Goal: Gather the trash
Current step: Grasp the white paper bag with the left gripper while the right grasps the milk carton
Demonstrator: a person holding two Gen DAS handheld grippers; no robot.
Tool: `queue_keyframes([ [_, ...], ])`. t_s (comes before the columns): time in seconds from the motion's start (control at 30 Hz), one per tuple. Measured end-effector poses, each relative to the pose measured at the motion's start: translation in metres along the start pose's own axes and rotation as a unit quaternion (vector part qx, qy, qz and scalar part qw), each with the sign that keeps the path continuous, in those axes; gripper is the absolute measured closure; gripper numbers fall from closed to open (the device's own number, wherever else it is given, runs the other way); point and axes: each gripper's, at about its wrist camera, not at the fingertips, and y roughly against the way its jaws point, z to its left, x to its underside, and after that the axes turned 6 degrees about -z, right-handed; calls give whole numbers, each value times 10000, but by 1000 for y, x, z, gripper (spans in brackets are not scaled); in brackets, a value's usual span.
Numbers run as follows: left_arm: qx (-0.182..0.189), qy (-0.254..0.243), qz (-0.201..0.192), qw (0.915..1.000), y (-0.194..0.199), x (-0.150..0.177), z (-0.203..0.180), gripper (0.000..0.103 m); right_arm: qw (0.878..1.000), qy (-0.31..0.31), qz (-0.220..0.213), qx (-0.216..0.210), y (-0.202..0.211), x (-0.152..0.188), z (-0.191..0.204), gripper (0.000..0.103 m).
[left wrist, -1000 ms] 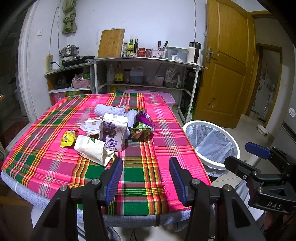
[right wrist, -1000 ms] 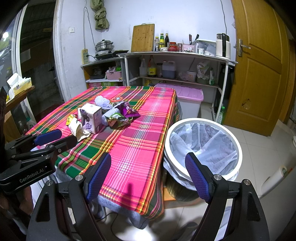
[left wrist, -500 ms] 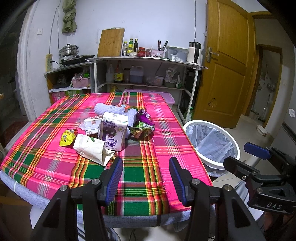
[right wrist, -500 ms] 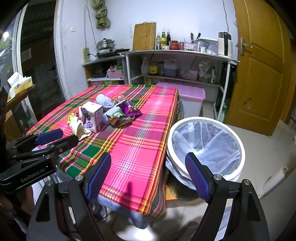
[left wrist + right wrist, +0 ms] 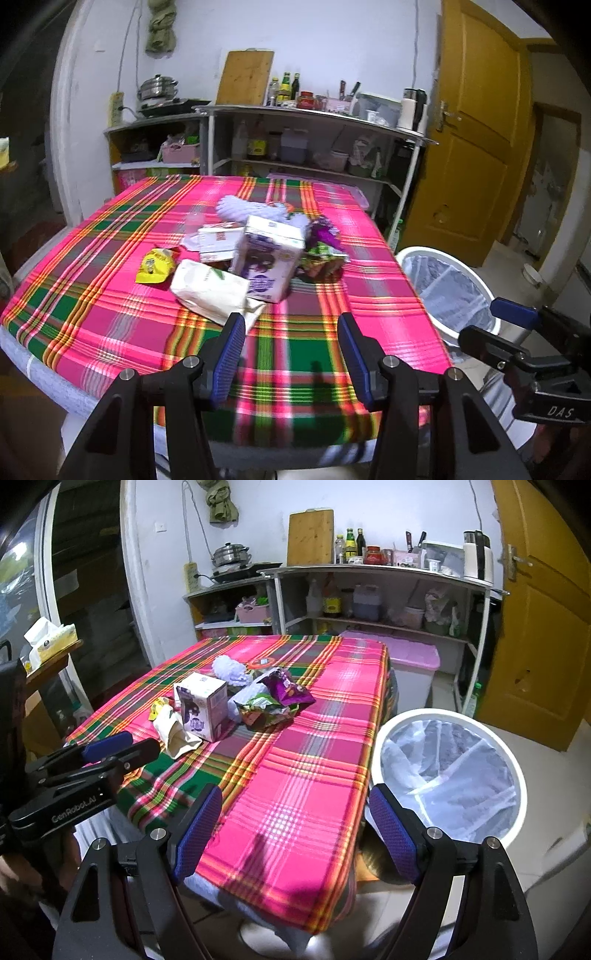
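Both grippers empty with jaws wide apart — left gripper [image 5: 291, 354] over the near table edge facing the trash pile, right gripper [image 5: 295, 834] over the table corner beside the lined bin [image 5: 448, 775]. Trash sits mid-table on the plaid cloth [image 5: 110, 314]: cream paper bag [image 5: 210, 293] nearest, purple-print carton [image 5: 267, 262] behind it, yellow wrapper [image 5: 155, 269], crumpled snack bags [image 5: 273, 701]. All probably light and crushable — I'd pinch the bag across its flat body, the carton across its narrow faces; foil wrappers likely slippery, so bite a crumpled fold.
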Motion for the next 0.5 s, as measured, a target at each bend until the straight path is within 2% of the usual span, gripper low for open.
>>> queue_keyframes([
  [0.27, -219, 270, 103, 9993, -20, -4, 30, 51, 9998, 20, 173, -47, -22, -9, 3, 21],
  [0.5, -278, 424, 195, 9985, -42, -9, 46, 39, 9997, 116, 220, -46, -37, -18, 5, 21],
])
